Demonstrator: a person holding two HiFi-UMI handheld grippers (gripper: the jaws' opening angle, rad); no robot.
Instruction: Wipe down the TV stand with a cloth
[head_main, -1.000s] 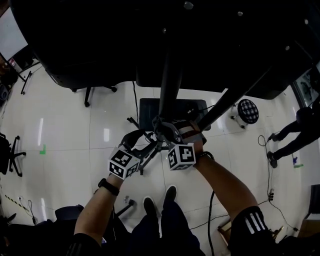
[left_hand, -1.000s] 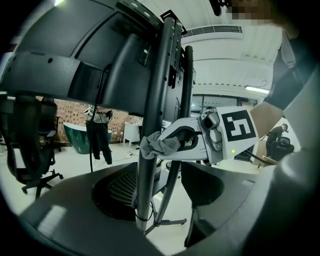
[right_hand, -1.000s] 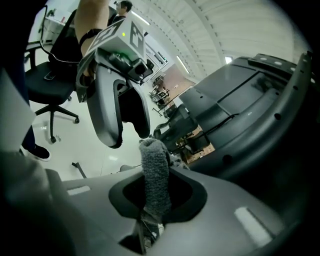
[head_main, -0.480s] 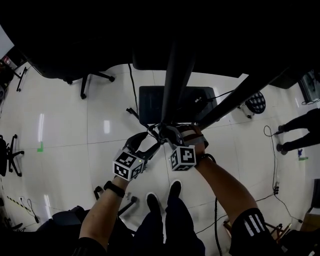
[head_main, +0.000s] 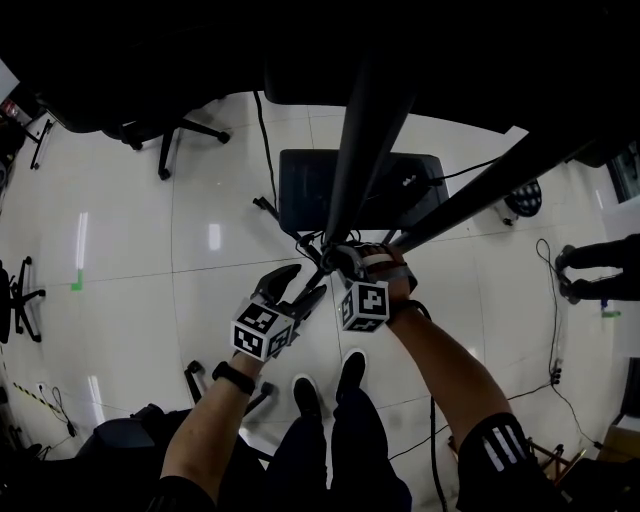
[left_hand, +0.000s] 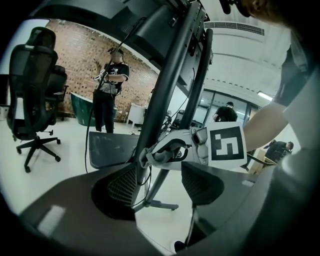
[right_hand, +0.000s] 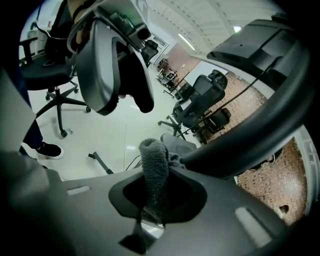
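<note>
The grey cloth (right_hand: 154, 165) was clamped between the closed jaws of the right gripper (right_hand: 150, 200) and held against a slanted pole of the TV stand (head_main: 362, 140). Nothing was gripped by the left gripper (left_hand: 160, 186), whose jaws had just been opened to about halfway beside that pole. Farther off, the stand's base plate (head_main: 300, 190) was seen on the white floor (head_main: 130, 280)

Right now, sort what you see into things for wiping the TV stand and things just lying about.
For the job: grey cloth, clamped in the right gripper; TV stand's black pole and base plate; left gripper, jaws just opening, nothing between them.

Just lying about: office chair, floor cable, green tape mark.
</note>
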